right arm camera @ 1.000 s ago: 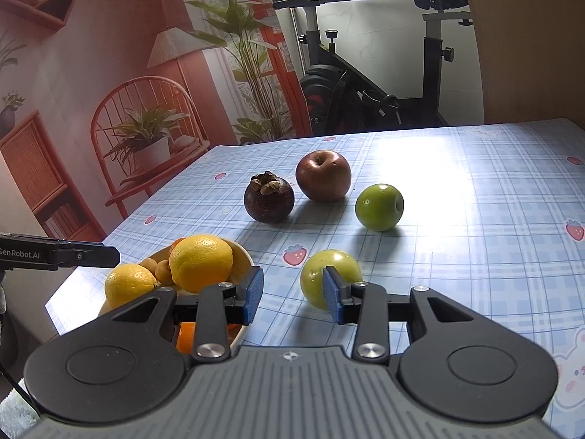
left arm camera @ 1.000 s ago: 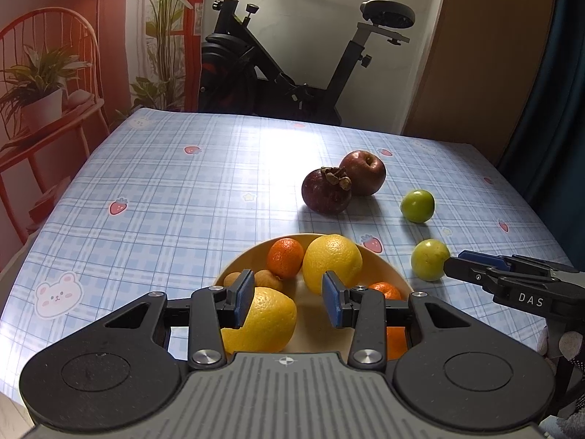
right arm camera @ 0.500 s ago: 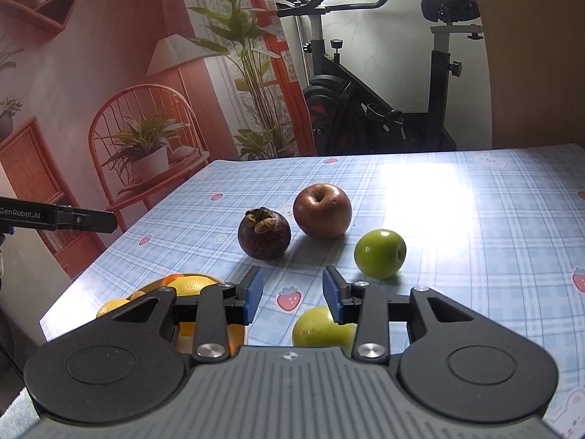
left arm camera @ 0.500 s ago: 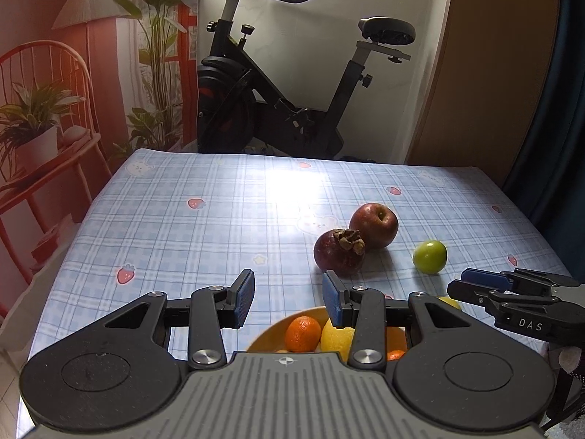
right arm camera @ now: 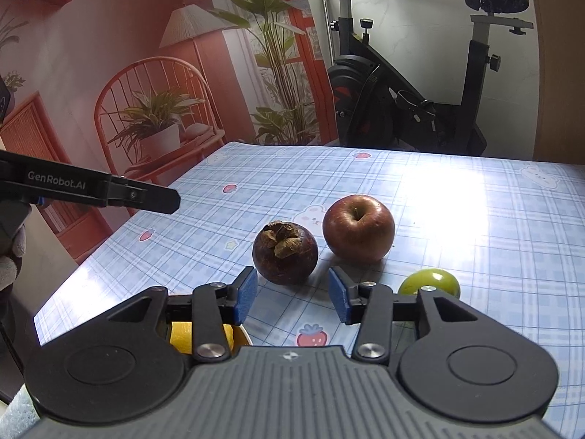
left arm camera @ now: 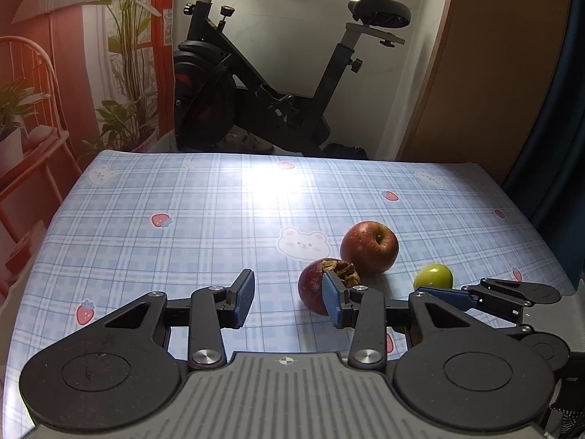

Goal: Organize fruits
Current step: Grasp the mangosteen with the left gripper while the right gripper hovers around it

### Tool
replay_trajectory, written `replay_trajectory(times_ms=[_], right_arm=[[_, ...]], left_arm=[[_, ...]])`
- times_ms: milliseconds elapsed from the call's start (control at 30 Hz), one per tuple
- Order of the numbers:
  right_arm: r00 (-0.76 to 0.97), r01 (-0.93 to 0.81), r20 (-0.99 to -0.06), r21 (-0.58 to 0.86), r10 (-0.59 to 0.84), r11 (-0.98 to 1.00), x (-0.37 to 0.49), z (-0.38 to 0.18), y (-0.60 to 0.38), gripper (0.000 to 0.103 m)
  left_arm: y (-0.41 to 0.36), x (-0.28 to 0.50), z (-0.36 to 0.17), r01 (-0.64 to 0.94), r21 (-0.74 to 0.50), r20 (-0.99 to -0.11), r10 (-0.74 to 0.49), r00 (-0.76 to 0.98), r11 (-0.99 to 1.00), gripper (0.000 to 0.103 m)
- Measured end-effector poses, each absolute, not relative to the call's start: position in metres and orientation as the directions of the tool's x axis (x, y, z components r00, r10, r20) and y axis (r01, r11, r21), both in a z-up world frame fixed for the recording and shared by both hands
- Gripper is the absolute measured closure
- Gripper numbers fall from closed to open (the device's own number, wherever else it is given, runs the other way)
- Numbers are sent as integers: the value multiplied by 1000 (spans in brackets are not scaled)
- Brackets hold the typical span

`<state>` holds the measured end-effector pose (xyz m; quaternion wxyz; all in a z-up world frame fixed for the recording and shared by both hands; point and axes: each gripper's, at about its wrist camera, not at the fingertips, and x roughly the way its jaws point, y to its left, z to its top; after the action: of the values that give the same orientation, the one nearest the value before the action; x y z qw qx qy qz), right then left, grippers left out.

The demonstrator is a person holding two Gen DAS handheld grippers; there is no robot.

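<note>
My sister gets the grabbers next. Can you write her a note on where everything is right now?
Left gripper: open, empty.
Right gripper: open, empty, jaws just widened.
On the table: mangosteen beside red apple, green fruit to their right.
Done: yellow fruit sits in the bowl at the near edge.
Left: the loose fruits probably go in too.

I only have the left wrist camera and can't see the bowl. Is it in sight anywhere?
Observer: Yes. In the right wrist view a yellow fruit in the bowl peeks out under the right hand-held gripper.
Operator: Is that gripper holding anything?
Observer: No. Its jaws have just been opening and nothing is between them.
Operator: My finger covers the dark fruit. Does it touch the apple?
Observer: The dark fruit and the apple seem just apart.
</note>
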<state>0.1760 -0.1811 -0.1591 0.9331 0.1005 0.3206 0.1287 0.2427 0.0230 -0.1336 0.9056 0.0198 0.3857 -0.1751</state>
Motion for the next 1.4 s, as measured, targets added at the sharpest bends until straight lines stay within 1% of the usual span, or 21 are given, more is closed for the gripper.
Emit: replay_trajectory(times_ms=[100, 167, 233, 433, 500, 567, 867, 1033, 1200, 1400], right_arm=[[745, -178, -589, 278, 314, 944, 187, -164, -178, 56], [735, -187, -598, 273, 319, 944, 194, -167, -174, 54], [724, -197, -610, 267, 323, 943, 201, -170, -170, 52], [690, -216, -644, 252, 330, 943, 220, -180, -163, 52], [683, -215, -651, 253, 331, 943, 223, -183, -161, 51], [679, -211, -655, 259, 332, 943, 225, -186, -161, 49], [656, -202, -671, 284, 345, 937, 237, -194, -164, 48], [653, -210, -669, 291, 355, 933, 241, -197, -163, 48], [650, -226, -667, 287, 364, 931, 246, -197, -162, 45], [656, -230, -659, 289, 367, 929, 242, -198, -161, 46]], left_arm=[[24, 259, -140, 307, -178, -711, -338, 617, 935, 60], [25, 269, -146, 291, -236, -713, -368, 597, 927, 60], [24, 278, -152, 285, -259, -715, -381, 586, 923, 60], [19, 296, -168, 285, -329, -725, -434, 534, 900, 60], [20, 302, -175, 274, -372, -728, -462, 507, 887, 60], [20, 304, -181, 265, -394, -728, -475, 495, 880, 60], [12, 320, -195, 262, -427, -741, -501, 446, 866, 60], [12, 324, -200, 259, -451, -734, -520, 437, 854, 59], [13, 324, -202, 273, -454, -728, -530, 435, 848, 59], [12, 322, -201, 294, -443, -728, -531, 433, 847, 59]])
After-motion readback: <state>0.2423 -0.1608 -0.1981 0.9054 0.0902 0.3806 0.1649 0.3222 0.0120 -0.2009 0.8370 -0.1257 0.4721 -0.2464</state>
